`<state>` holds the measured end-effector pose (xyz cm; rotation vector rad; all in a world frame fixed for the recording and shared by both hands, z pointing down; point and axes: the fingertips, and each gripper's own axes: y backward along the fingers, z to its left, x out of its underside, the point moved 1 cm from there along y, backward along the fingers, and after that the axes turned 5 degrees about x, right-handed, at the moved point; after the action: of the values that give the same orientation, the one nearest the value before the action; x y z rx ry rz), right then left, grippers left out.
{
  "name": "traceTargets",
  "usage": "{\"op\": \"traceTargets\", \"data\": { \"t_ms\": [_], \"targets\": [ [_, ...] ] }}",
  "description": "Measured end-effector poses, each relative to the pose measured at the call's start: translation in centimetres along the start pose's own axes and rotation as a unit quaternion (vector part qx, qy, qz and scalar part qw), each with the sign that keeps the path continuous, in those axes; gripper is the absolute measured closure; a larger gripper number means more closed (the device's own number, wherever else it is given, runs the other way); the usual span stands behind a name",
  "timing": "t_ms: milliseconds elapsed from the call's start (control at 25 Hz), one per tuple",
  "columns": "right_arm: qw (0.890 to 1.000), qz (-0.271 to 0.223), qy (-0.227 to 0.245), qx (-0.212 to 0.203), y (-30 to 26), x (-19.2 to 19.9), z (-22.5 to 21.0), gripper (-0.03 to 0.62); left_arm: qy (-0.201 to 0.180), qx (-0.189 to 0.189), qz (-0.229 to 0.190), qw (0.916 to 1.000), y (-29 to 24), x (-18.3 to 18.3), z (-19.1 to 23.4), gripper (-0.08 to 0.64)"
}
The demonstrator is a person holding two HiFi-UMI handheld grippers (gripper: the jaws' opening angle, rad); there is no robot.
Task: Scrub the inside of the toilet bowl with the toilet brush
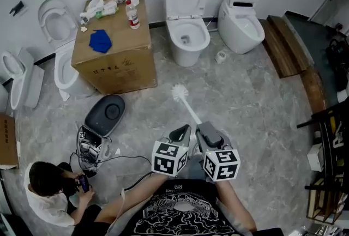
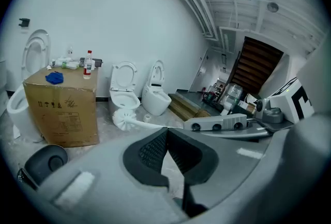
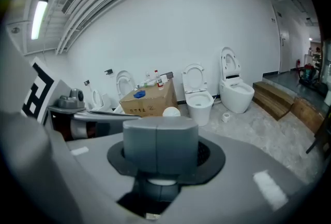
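2 jaws of the right gripper [image 3: 155,137] are pressed together on the white handle of the toilet brush [image 1: 187,106]. Its bristle head points forward, away from the person, over the floor [image 1: 245,98]. Just beside it, the left gripper [image 2: 165,132] has its pad tips meeting with nothing between them. The brush head is short of the middle toilet [image 1: 186,38] and well apart from its rim. That toilet's lid stands up and the bowl is open, with grey floor between brush and bowl. Left of the toilet stands a cardboard box [image 1: 117,66], with a dark round cover [image 1: 106,114] on the floor near it. To the right are a 2nd toilet [image 1: 242,19] and wooden steps [image 1: 283,47]. A person [image 1: 52,194] crouches at lower left.
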<state>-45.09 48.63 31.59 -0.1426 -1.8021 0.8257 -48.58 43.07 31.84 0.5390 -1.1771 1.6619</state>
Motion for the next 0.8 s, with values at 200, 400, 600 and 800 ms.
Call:
{"op": "traceTargets", "data": {
  "t_ms": [200, 400, 600, 800],
  "targets": [
    [1.0, 0.005, -0.011, -0.009, -2.9, -1.3, -2.6, 0.439, 0.004, -0.015, 0.009, 0.9998, -3.0, -1.3, 1.6, 0.568],
    [0.999, 0.013, -0.016, -0.031, -6.7, -3.6, -6.8, 0.439, 0.009, -0.035, 0.017, 0.9992, -8.0, -3.7, 2.7, 0.568],
    [0.998, 0.02, -0.012, -0.054, -9.9, -6.8, -11.5, 0.439, 0.022, -0.055, 0.023, 0.998, -13.4, -6.7, 3.3, 0.568],
    [0.997, 0.029, -0.018, -0.065, -12.3, -9.1, -16.5, 0.439, 0.012, -0.062, 0.031, 0.9975, -18.4, -9.4, 2.7, 0.568]
  ]
}}
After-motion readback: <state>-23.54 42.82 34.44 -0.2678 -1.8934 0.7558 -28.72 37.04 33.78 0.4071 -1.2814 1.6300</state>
